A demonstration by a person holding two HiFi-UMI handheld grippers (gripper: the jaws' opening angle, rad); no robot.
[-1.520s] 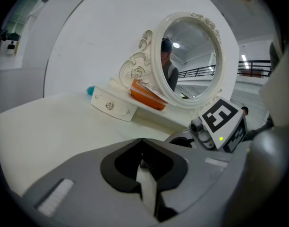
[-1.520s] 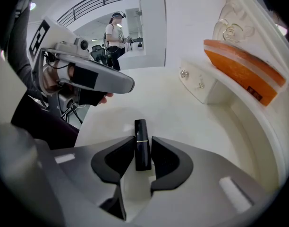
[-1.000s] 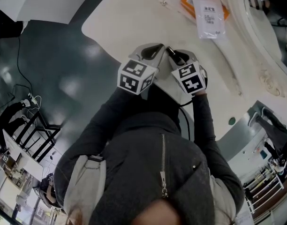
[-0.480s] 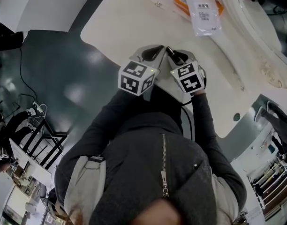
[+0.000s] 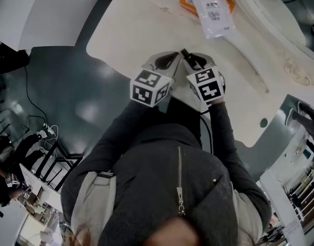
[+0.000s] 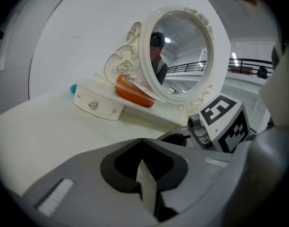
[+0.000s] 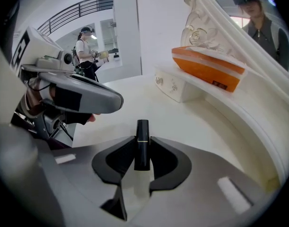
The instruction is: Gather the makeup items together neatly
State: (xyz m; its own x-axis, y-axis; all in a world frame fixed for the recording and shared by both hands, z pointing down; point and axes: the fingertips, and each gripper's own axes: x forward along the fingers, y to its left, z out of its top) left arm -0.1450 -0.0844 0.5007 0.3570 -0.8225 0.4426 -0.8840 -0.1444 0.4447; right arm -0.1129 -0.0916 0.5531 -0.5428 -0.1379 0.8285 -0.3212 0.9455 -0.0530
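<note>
Right gripper (image 7: pixel 142 148) is clamped on the black lipstick tube (image 7: pixel 142 131); left gripper (image 6: pixel 143 171) has its jaws together on nothing, and both are side by side over the vanity table's (image 5: pixel 131 29) near edge. The orange box (image 7: pixel 208 67) sits atop the shut drawer unit (image 6: pixel 95 103) beside the mirror (image 6: pixel 182 56) at the far edge. The white packet (image 5: pixel 212 14) on the box shows only in head view, the teal item (image 6: pixel 72 87) behind the drawers only in left gripper view.
</note>
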